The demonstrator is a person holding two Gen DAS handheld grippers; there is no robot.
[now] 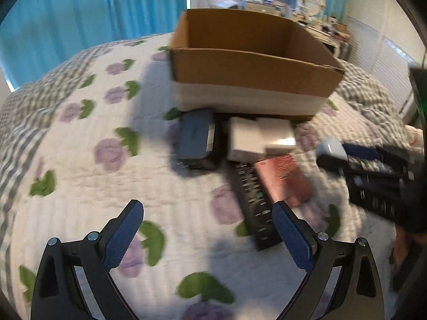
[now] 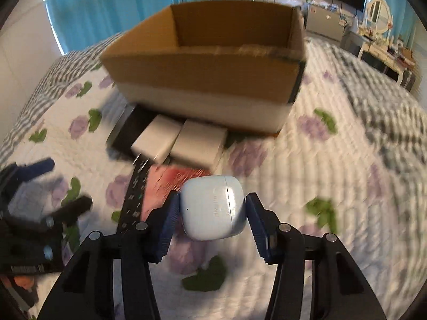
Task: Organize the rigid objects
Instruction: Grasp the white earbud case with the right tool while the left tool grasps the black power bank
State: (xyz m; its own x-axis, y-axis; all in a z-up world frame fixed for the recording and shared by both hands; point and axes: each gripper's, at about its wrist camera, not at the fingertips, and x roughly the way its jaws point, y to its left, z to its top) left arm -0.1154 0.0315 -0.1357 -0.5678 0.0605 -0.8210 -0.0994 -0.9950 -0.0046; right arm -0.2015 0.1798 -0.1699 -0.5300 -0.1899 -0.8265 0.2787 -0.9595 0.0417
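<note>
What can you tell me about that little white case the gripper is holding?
The little white case is a small, rounded, glossy shell that looks like plastic, with a thin seam where its lid meets its body, faint lettering beside the seam and a tiny dot on the front. It is closed and lies on its side. The right gripper squeezes it between blue ribbed pads, above the flowered quilt. Nothing else touches it.

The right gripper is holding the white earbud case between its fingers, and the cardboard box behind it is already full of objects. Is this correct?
Not entirely. The right gripper does hold the white earbud case, but the cardboard box shows only bare inner walls in the right wrist view; no objects are visible in it.
</note>
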